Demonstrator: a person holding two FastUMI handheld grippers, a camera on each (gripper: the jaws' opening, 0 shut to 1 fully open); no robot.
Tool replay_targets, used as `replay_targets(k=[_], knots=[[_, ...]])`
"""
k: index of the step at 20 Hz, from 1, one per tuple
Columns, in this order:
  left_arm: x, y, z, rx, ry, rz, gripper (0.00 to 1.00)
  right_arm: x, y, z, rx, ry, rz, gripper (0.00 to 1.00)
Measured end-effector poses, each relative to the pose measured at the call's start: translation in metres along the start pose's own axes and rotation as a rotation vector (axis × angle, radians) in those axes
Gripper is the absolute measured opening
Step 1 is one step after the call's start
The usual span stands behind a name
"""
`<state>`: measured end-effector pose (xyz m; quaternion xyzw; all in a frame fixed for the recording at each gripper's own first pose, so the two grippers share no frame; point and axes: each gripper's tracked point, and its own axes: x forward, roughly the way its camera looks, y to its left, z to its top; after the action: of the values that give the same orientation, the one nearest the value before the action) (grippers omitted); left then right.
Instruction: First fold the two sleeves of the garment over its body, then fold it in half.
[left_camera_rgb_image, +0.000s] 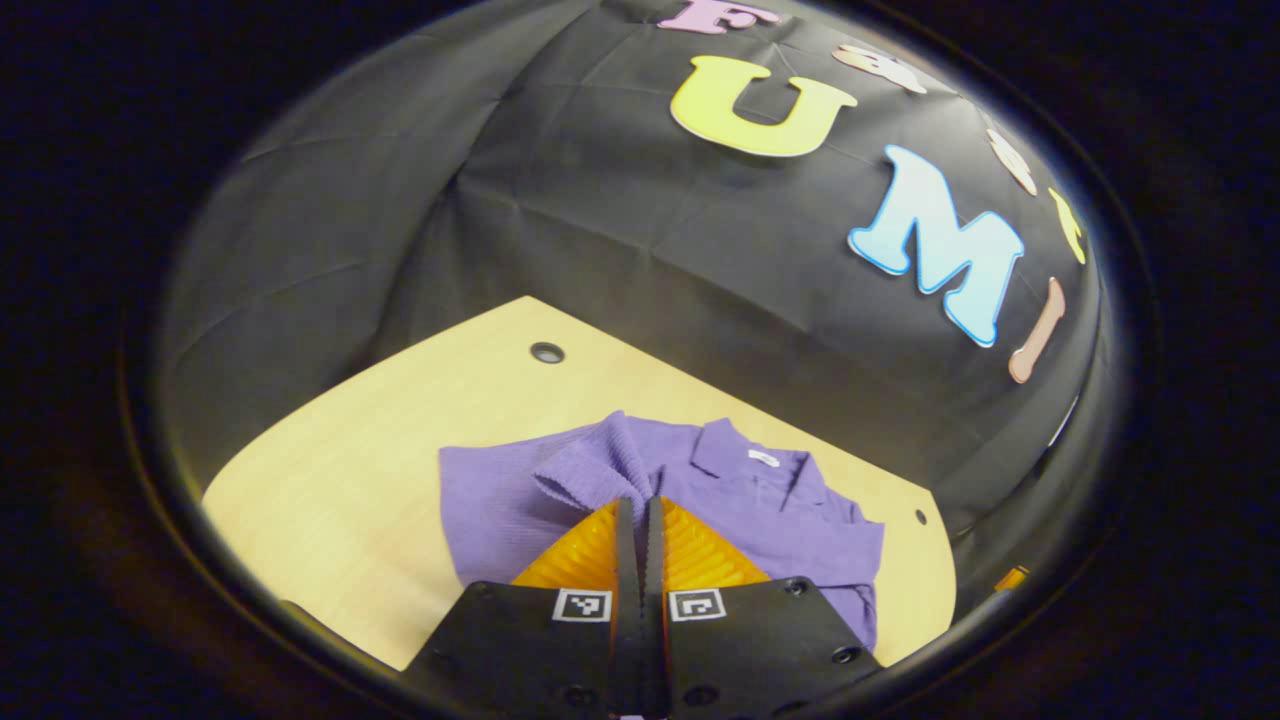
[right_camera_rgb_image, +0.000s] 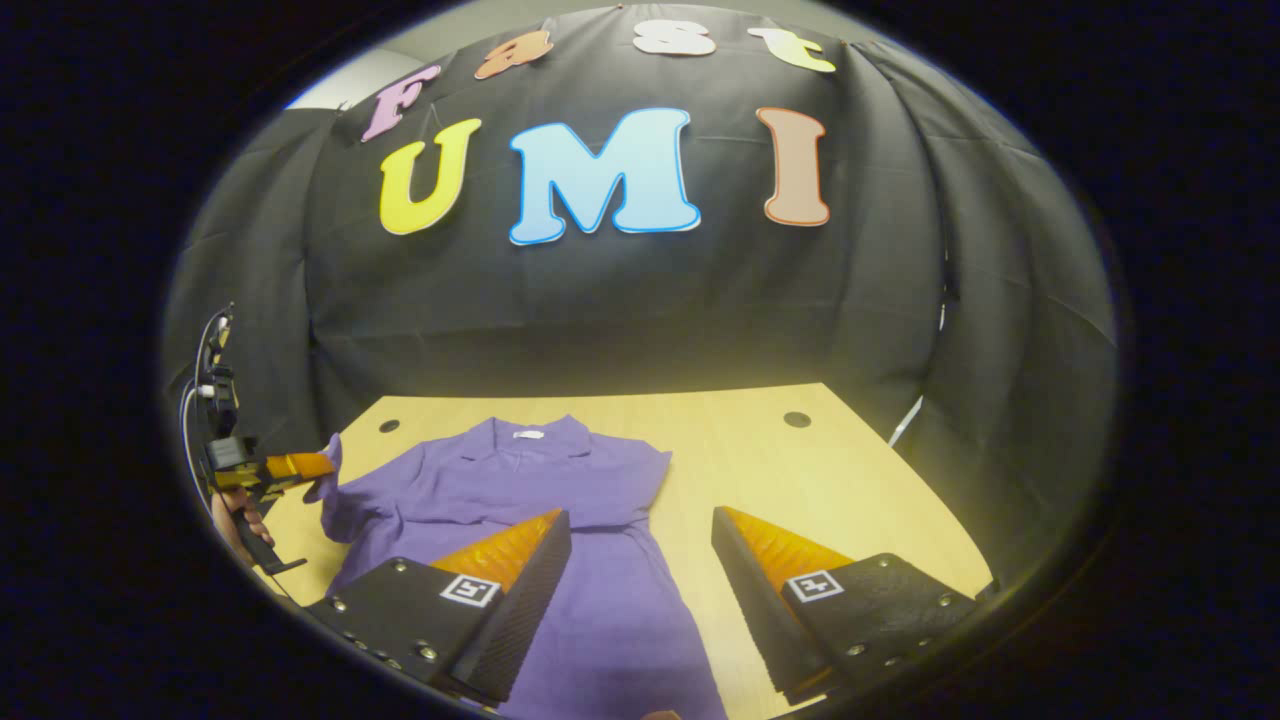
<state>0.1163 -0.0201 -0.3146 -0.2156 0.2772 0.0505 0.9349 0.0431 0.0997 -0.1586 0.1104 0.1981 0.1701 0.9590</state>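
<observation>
The left gripper has its two fingers pressed together on the cuff of one sleeve of the single purple garment, lifting that ribbed cuff just ahead of its tips. In the right gripper view this same tool sits far to the left, pinching the sleeve off the wooden table, with a hand beneath it. The right gripper hangs released, its two fingers spread wide: one over the garment's body, the other over bare table beside it. Beyond its tips lie the collar and the second sleeve, flat. Two round holes mark the table's far edge.
</observation>
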Motion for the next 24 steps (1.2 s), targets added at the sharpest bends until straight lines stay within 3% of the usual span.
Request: replay_targets(k=[8, 15, 24], knots=[[0.036, -0.117, -0.011, 0.027, -0.002, -0.149, 0.07, 0.008, -0.038, -0.017, 0.015, 0.036, -0.017, 0.89], [0.06, -0.223, -0.055, 0.176, 0.052, -0.281, 0.07, 0.007, -0.072, -0.029, 0.039, 0.053, -0.04, 0.88], [0.087, -0.246, -0.109, 0.342, 0.156, -0.269, 0.06, 0.0, -0.102, -0.041, 0.053, 0.062, -0.087, 0.88]])
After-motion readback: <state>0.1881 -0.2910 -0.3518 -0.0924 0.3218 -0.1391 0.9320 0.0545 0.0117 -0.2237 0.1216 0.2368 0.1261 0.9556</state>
